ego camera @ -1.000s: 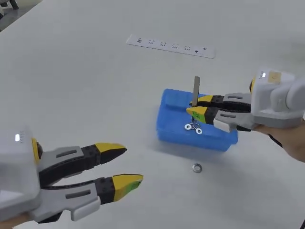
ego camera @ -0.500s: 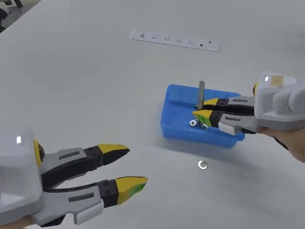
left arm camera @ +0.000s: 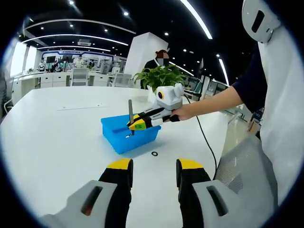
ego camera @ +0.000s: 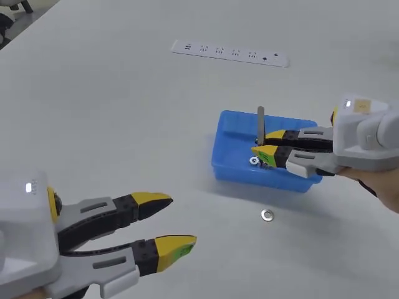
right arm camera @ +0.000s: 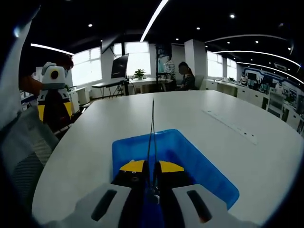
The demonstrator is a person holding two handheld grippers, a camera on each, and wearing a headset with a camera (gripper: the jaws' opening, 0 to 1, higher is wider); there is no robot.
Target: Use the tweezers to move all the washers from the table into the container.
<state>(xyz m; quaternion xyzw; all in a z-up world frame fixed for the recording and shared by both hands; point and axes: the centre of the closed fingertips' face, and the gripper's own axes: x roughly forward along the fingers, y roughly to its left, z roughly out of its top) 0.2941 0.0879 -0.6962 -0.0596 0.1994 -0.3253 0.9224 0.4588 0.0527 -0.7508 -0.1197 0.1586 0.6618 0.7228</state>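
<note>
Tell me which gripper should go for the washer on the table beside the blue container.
Right, probably. The right gripper is shut on the tweezers over the blue container, and the washer lies on the table close by. The left gripper is open, empty and farther off.

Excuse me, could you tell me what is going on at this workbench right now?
A person is working with a two-jaw gripper in each hand. The right gripper is shut on thin metal tweezers, holding them roughly upright over the blue plastic container, where small silver washers already lie. One more metal washer lies on the white table just in front of the container, not yet moved. The left gripper hovers open and empty, off to the side.
</note>
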